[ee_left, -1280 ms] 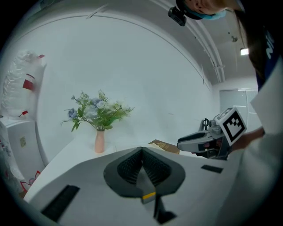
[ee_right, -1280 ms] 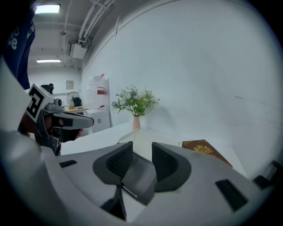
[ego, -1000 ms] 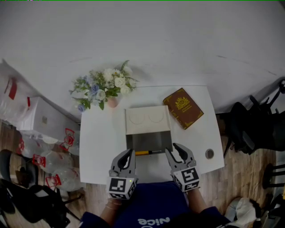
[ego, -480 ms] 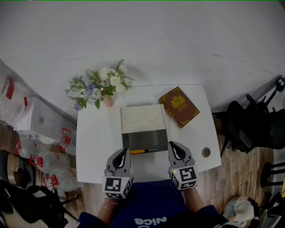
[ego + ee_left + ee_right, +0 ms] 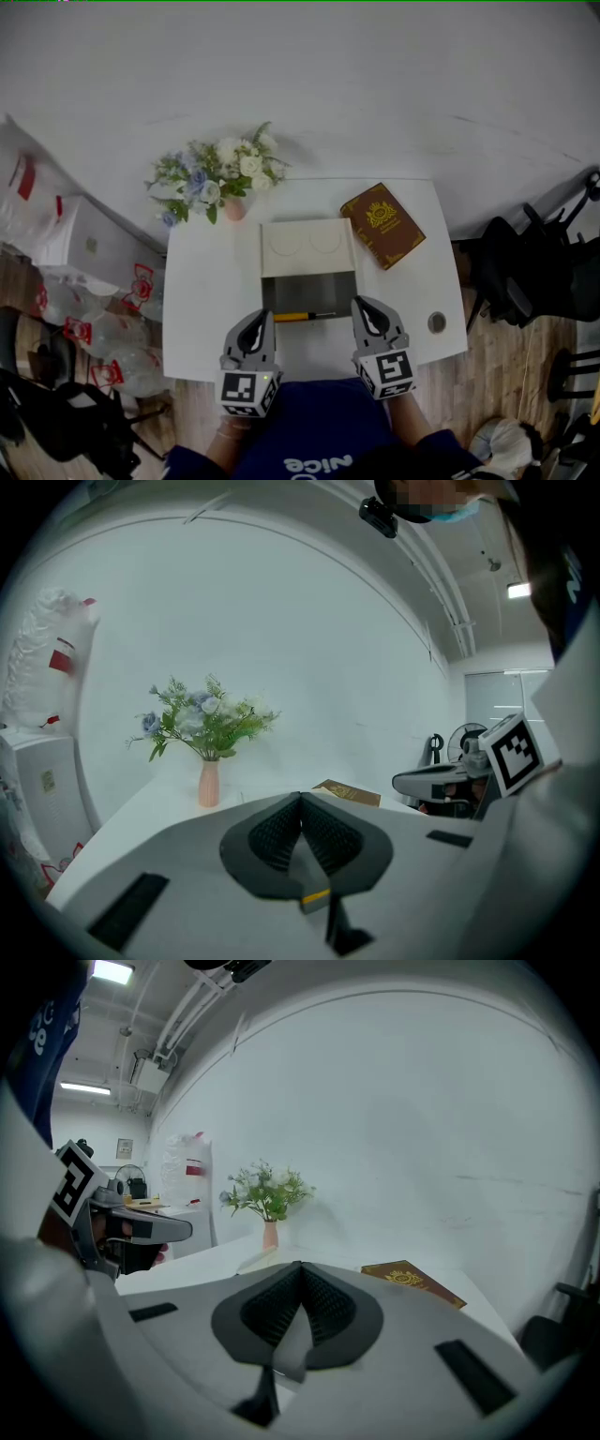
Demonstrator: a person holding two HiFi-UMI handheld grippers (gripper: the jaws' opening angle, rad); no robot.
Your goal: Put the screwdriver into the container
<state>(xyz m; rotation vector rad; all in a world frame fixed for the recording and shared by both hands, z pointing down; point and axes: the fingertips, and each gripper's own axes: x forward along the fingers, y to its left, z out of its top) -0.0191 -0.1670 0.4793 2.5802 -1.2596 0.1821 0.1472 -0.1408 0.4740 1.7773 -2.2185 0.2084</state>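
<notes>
White tabletop (image 5: 206, 309): carries everything; bare along its left side and near edge.
Grey container (image 5: 309, 286): mid-tabletop, its cream lid (image 5: 307, 246) lying flat on the far side, so the opening faces up.
Flowers (image 5: 217, 178): far left corner in a pink vase (image 5: 234, 210), well apart from the work.
Brown book (image 5: 383, 225): far right, near the container's lid but clear of the opening.
Left gripper (image 5: 262, 321): jaws together with nothing between them, hovering at the near left of the container.
Right gripper (image 5: 360, 309): jaws have just been closing and now meet on nothing, at the near right of the container.
Screwdriver (image 5: 305, 316): lies crosswise along the container's near edge, yellow handle to the left, dark shaft to the right; whether it is inside the wall or just in front, I cannot tell.
Handling: probably light and stiff; the shaft looks thin and slippery, so the thicker handle is the better hold.
Small round disc (image 5: 437, 322): near right, out of the way.
Obstacles: only the container's near wall, if the tool is outside it.
</notes>
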